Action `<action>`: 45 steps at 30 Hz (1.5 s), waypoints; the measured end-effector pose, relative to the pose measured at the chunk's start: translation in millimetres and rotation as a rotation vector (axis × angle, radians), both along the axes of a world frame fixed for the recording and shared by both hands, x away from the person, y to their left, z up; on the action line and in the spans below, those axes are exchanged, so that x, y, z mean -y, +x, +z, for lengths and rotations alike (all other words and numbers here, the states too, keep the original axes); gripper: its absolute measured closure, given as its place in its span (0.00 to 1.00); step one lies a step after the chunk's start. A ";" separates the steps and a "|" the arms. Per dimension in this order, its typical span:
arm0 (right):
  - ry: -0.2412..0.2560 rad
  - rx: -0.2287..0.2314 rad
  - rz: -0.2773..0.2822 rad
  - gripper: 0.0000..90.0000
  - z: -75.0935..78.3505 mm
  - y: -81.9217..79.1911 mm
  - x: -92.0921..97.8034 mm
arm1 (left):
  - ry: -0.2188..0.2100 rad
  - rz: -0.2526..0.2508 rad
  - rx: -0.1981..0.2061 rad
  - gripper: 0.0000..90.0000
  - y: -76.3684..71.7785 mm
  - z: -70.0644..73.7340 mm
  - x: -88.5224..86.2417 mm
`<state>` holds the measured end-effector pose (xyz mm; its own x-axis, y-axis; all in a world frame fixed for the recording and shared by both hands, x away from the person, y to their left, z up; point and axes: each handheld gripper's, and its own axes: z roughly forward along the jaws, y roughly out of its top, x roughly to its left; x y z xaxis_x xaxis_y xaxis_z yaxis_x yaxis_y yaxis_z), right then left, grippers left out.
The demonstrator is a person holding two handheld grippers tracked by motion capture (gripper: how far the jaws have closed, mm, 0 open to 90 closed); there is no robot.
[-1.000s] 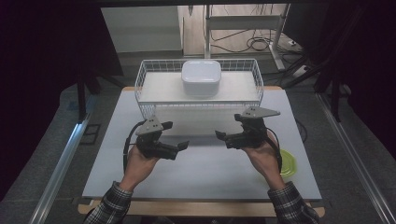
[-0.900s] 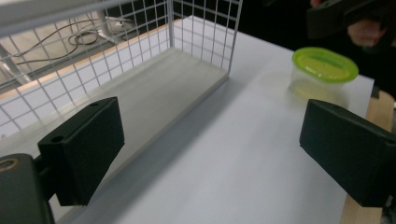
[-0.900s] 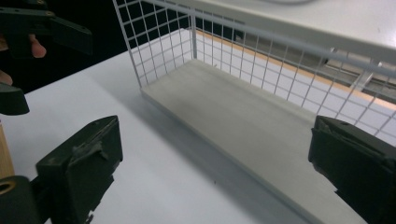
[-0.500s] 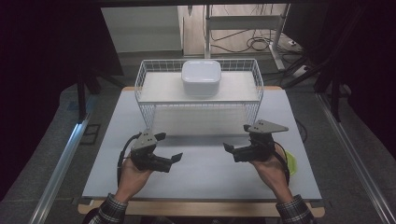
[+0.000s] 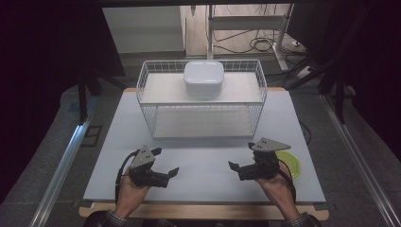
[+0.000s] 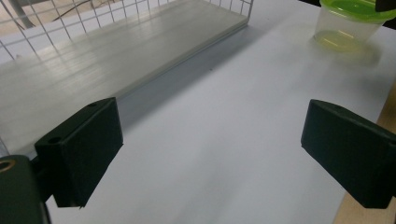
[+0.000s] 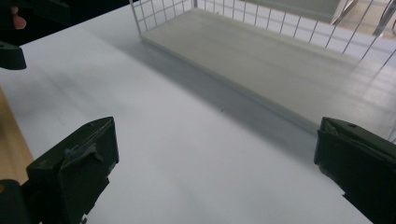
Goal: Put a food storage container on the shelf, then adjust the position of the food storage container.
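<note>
two grippers, both empty, and you're holding them low over the near part of the pale grey-white table top (image 5: 208,156). your left gripper (image 5: 171,173) has its black jaws spread wide with nothing between them, and the left gripper view looks across bare table toward the small clear plastic tub with the lime-green lid (image 6: 351,22). your right gripper (image 5: 233,166) is just as wide apart and just as idle; in the high view that same green-lidded tub (image 5: 291,163) sits just beside it, near the table's right edge, partly tucked behind the gripper body.

up ahead stands the white wire-mesh shelf rack (image 5: 202,101), its lower board bare, and on its upper board rests the white rounded-square lidded container (image 5: 204,78), well apart from both hands.

my read: this looks like the pause ahead of a pick, nothing grasped, nothing moved toward yet. the tub is the nearest thing to either hand, so the likely next move is yours on the right: swing the jaws round to face the tub, drop to wall height and close on its sides under the lid rim. mind the edge of the table there, a nudge outward could push it off. keep the left clear.
</note>
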<state>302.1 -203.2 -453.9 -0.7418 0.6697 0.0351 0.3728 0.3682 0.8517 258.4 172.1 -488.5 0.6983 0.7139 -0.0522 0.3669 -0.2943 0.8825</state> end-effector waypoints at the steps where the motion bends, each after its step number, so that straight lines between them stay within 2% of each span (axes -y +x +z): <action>1: 0.003 -0.009 0.003 0.00 -1.6 -1.6 0.5 | -0.004 -0.001 -0.003 0.06 -1.8 -1.3 -0.1; 4: 0.020 -0.016 0.013 0.01 -5.3 -6.7 1.3 | 0.015 -0.007 0.001 0.06 -11.8 -6.7 1.9; 10: 0.002 -0.030 0.010 0.01 -14.3 -16.0 1.7 | 0.045 -0.002 0.008 0.06 -23.2 -13.3 3.1; 14: -0.032 -0.054 0.000 0.02 -23.4 -17.7 2.6 | 0.062 0.000 0.004 0.06 -23.6 -17.9 3.8; 20: -0.085 -0.051 -0.035 0.00 -25.2 -16.2 3.9 | 0.072 0.001 0.019 0.06 -24.4 -17.6 5.0; 25: -0.082 -0.083 -0.083 0.01 -22.9 -11.1 11.4 | 0.066 0.005 0.013 0.06 -23.4 -19.1 3.2; 28: -0.104 -0.077 -0.109 0.17 -20.5 -10.8 17.8 | 0.059 0.007 0.013 0.06 -22.5 -20.0 1.6; 30: -0.105 -0.074 -0.137 0.31 -16.9 -9.9 25.3 | 0.057 0.011 0.012 0.06 -21.9 -21.1 0.7; 31: -0.105 -0.079 -0.147 0.35 -15.7 -9.7 28.1 | 0.057 0.013 0.011 0.06 -21.5 -21.6 0.3; 33: -0.116 -0.068 -0.187 0.47 -13.2 -8.6 37.0 | 0.058 0.016 0.012 0.06 -21.1 -22.4 -0.4; 40: -0.100 -0.054 -0.283 0.85 -4.7 -4.0 75.7 | 0.063 0.016 0.013 0.06 -20.8 -23.9 -0.3; 43: -0.087 -0.047 -0.334 0.97 -1.9 -3.0 90.3 | 0.064 0.014 0.012 0.06 -20.6 -24.4 0.0; 45: -0.084 -0.047 -0.356 0.99 -0.8 -1.9 98.4 | 0.064 0.014 0.010 0.06 -20.4 -24.7 -0.2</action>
<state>300.1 -301.6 -454.7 -0.4608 0.8875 -0.0029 0.5278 0.2767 0.8031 238.0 172.2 -513.3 0.6882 0.7255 0.0012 0.3624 -0.3453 0.8657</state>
